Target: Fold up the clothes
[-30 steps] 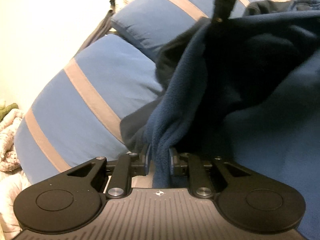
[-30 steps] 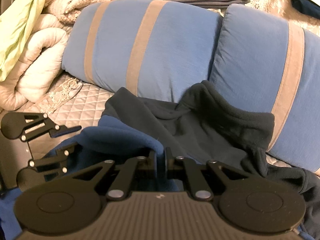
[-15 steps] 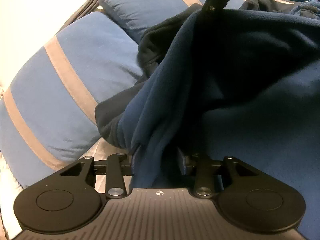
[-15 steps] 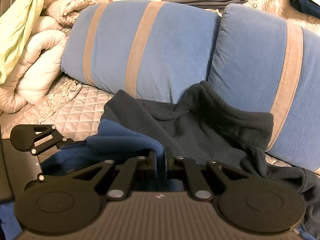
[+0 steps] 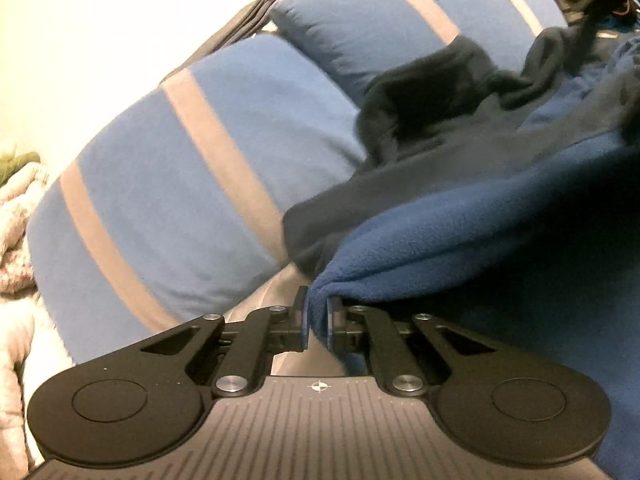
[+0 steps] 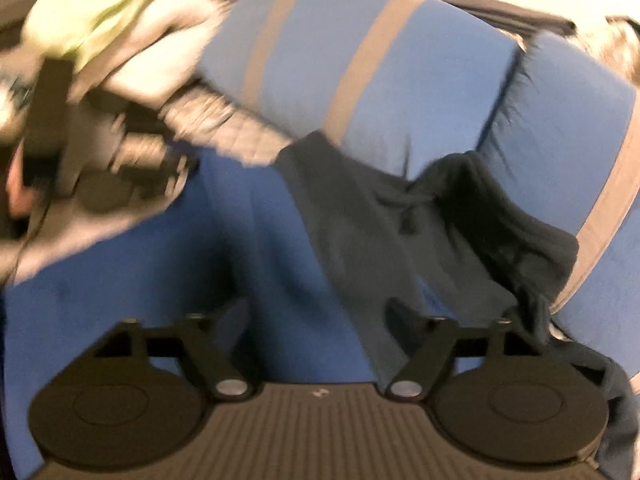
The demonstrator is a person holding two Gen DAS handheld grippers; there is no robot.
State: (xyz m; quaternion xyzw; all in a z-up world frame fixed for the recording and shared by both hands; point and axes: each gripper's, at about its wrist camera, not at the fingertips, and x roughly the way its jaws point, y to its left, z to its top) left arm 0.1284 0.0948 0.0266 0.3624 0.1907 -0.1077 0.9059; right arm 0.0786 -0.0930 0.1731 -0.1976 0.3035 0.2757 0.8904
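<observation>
Two wrist views look across a bed or sofa toward striped cushions. In the left wrist view, the left gripper [image 5: 318, 322] has its fingers pressed together on a folded corner of a blue fleece garment [image 5: 460, 220], pinching the fabric between the pads. The fleece spreads away to the right and fills the lower right of the view. A darker navy fleece garment [image 5: 420, 96] lies rumpled just behind it, leaning against the cushions. Two blue cushions with tan stripes [image 5: 180, 184] stand side by side behind the clothes. A pale fluffy blanket [image 5: 16, 220] sits at the far left edge.

In the blurred right wrist view, the right gripper [image 6: 318, 320] has its fingers spread wide and still opening, nothing pinched between them; the blue fleece garment [image 6: 224, 232] lies flat beneath and ahead. The navy fleece garment [image 6: 460, 220] drapes to the right against the striped cushions [image 6: 360, 60]. A heap of pale and yellow-green bedding [image 6: 112, 20] is piled at upper left, above a quilted grey cover [image 6: 216, 128]. The left gripper [image 6: 120, 176] shows as a dark blur at left.
</observation>
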